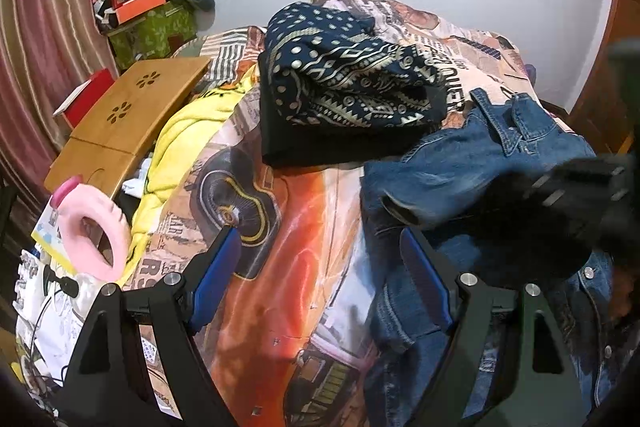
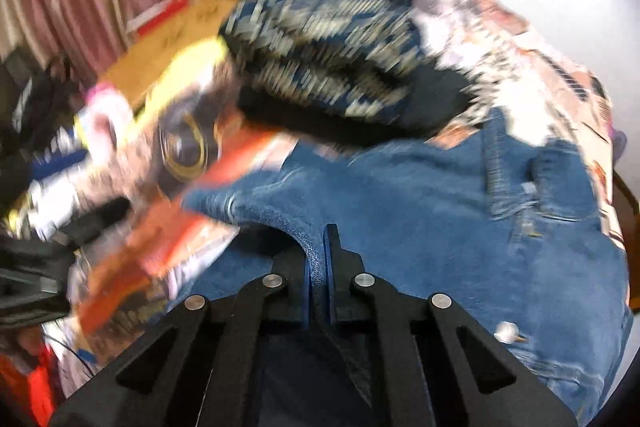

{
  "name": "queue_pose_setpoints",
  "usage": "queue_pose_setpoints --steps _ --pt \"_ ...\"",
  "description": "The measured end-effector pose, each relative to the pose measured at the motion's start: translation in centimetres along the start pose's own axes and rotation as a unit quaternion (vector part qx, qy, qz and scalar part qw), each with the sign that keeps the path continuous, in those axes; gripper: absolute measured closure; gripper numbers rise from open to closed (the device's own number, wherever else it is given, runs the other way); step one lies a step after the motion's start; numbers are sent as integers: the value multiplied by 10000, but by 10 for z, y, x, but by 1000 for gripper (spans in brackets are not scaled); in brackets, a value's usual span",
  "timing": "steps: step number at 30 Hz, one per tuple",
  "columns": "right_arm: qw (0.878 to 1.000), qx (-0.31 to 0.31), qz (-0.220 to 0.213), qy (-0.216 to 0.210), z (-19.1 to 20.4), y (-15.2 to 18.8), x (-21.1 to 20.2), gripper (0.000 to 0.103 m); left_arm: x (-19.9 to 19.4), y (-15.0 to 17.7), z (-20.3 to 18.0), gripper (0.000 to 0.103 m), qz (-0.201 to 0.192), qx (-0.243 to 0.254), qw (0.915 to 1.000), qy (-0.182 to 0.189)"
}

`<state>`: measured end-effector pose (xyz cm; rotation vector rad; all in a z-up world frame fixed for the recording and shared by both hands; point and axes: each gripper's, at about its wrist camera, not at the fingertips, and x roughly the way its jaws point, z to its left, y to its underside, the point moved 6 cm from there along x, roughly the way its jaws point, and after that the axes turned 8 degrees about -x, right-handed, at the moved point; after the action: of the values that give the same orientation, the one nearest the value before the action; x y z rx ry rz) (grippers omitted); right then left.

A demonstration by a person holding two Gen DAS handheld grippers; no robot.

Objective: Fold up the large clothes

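On printed bedspread (image 1: 304, 195): rumpled blue denim jacket (image 1: 480, 163), hem pinched in right gripper (image 2: 319, 259); left gripper (image 1: 320, 259) wide, empty. Right-wrist view motion-blurred; jacket's lower part cut off.

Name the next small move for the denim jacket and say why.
Probably bring the open left tongs onto the denim jacket edge beside them and close. The right tongs are already shut on a hem, and the jacket lies crumpled on the bedspread, needing a second grip to spread.
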<state>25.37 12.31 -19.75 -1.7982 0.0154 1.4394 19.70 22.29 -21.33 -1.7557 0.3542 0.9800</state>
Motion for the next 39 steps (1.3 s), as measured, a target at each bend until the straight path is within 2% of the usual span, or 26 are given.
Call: queue_pose_setpoints --steps 3,6,10,15,18,19,20,21,23,25,26,27,30,32,36,39 --pt "9975 467 -530 77 -29 -4 -47 98 0 -3 -13 22 -16 96 9999 59" --pt "9895 978 -1042 200 -61 3 -96 98 3 -4 -26 22 8 226 9997 102" --pt "9766 1525 -1390 601 -101 30 -137 98 12 0 -49 22 143 373 9989 232" --pt "9659 2250 -1011 782 -139 95 -136 98 25 13 -78 22 408 547 9971 346" --pt "9591 2706 -404 719 -152 146 -107 98 35 24 -92 22 637 630 9951 416" --pt "9565 2823 -282 672 -154 160 -101 98 39 29 -96 22 727 670 9943 401" --pt "9556 2867 -337 586 -153 165 -99 98 44 34 -100 22 821 728 9933 371" --pt "9562 2830 -442 599 -150 167 -103 95 47 39 -102 22 891 776 9924 355" --pt "9603 2639 -336 837 -147 163 -109 87 55 49 -107 22 978 859 9912 249" --pt "9644 2340 -227 1210 -146 157 -112 70 56 52 -107 21 945 850 9917 197" --pt "9650 2228 -220 1363 -145 155 -113 57 55 52 -106 21 945 830 9919 199" --pt "9656 2121 -251 1480 -143 153 -116 50 55 52 -105 21 963 797 9919 213" --pt "9707 1815 -332 1539 -146 148 -120 43 57 52 -104 21 1035 733 9916 259" --pt "9727 1612 -211 1658 -147 146 -114 39 57 52 -105 21 1040 769 9913 257" --pt "9760 1235 67 1791 -145 144 -98 36 58 52 -106 18 980 880 9912 159" --pt "9774 1173 29 1756 -143 140 -103 36 59 54 -105 17 962 833 9918 133"
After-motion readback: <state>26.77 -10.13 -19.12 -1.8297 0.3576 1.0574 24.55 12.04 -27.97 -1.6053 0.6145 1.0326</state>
